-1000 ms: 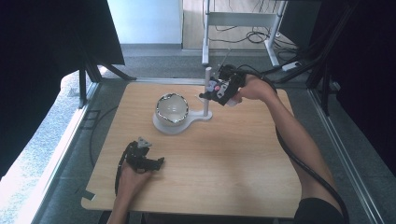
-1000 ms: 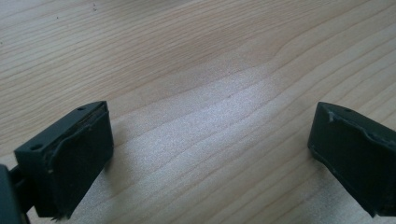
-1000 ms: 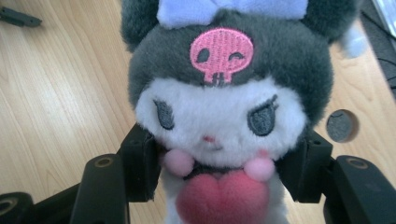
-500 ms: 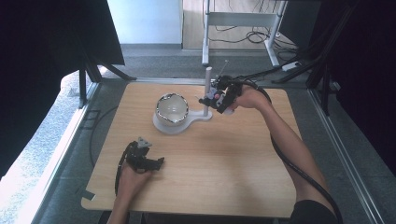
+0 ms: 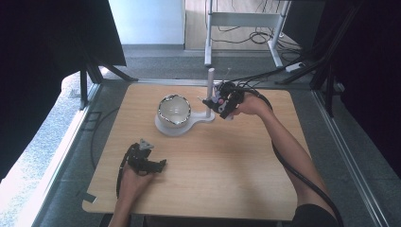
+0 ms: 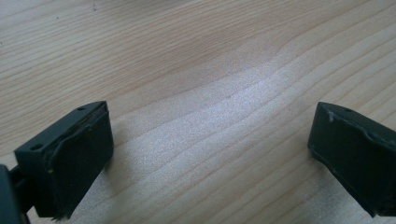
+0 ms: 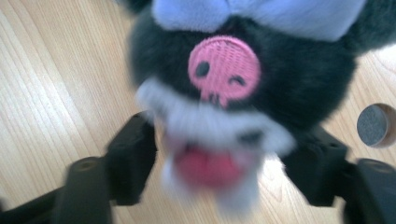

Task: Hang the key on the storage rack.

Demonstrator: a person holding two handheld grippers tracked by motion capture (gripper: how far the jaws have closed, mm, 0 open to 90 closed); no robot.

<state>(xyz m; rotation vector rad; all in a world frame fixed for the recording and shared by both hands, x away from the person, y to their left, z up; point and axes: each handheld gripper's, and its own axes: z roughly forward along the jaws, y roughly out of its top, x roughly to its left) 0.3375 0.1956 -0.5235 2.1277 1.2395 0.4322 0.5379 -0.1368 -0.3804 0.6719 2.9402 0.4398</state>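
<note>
My right gripper is shut on a black plush toy with a pink embroidered skull, a lilac patch above it and a white and red lower part. In the high view the right gripper holds the toy right beside the white upright post of a stand. The stand's flat white base carries a round shiny bowl. My left gripper rests on the wooden table at the front left. In the left gripper view it is open, its jaws wide apart over bare wood.
A round grey-topped peg shows just right of the toy in the right gripper view. The table's edges drop to a grey floor, with black cables trailing along the right arm and a white frame beyond the far edge.
My right gripper with the toy has moved left and a little down toward the post. The left gripper has stayed still.
</note>
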